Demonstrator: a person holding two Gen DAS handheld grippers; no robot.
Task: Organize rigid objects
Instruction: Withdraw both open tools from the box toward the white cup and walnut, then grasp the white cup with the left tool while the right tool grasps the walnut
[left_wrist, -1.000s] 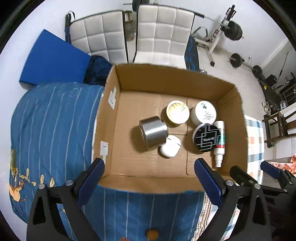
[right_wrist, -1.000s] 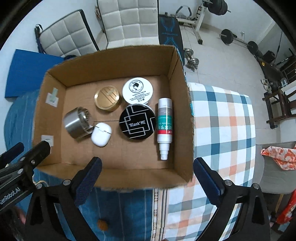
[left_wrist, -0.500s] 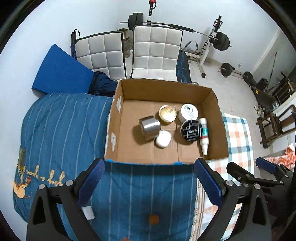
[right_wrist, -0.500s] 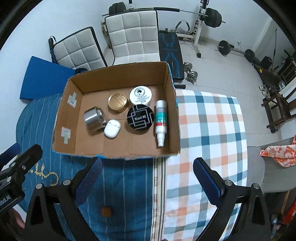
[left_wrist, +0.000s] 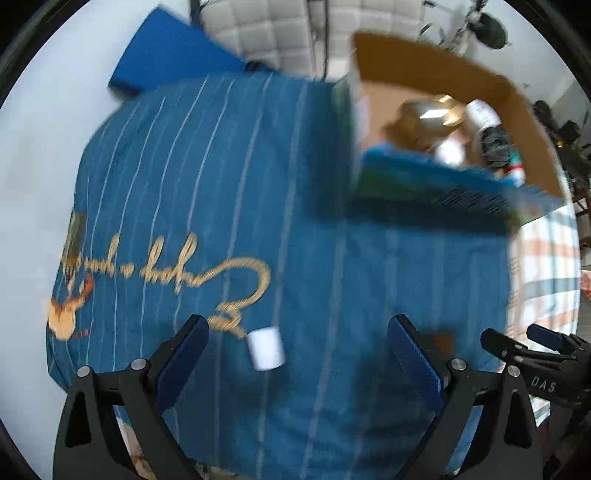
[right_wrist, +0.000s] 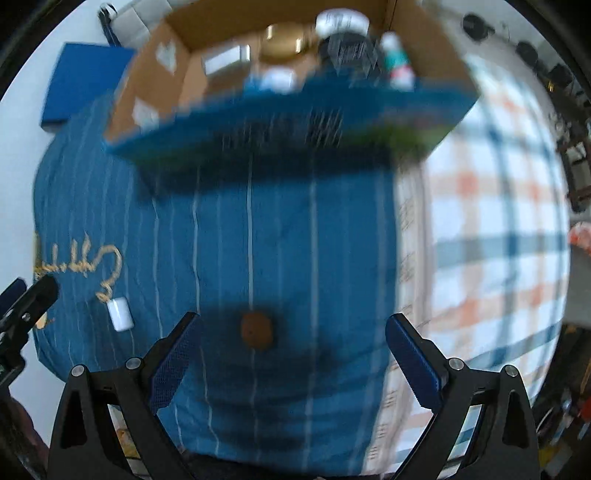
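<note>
A cardboard box (left_wrist: 532, 122) (right_wrist: 155, 92) stands on the blue striped bedspread and holds several blurred jars, a silver cylinder and a spray bottle. A small white block (left_wrist: 265, 348) (right_wrist: 120, 314) lies on the bedspread just ahead of my left gripper (left_wrist: 298, 356), which is open and empty. A small brown disc (right_wrist: 256, 329) lies between the fingers of my right gripper (right_wrist: 293, 352), which is open and empty above it. The right gripper also shows at the lower right of the left wrist view (left_wrist: 532, 349). Both views are motion-blurred.
A checked cloth (right_wrist: 491, 236) covers the bed to the right of the blue bedspread (left_wrist: 221, 184). A blue mat (left_wrist: 173, 51) and white padded chairs (left_wrist: 266, 33) stand behind the bed. Gym equipment is at the far right.
Both grippers have pulled back from the box and dropped toward the bedspread. The box now sits far ahead; the white block and brown disc are now close to the fingers.
</note>
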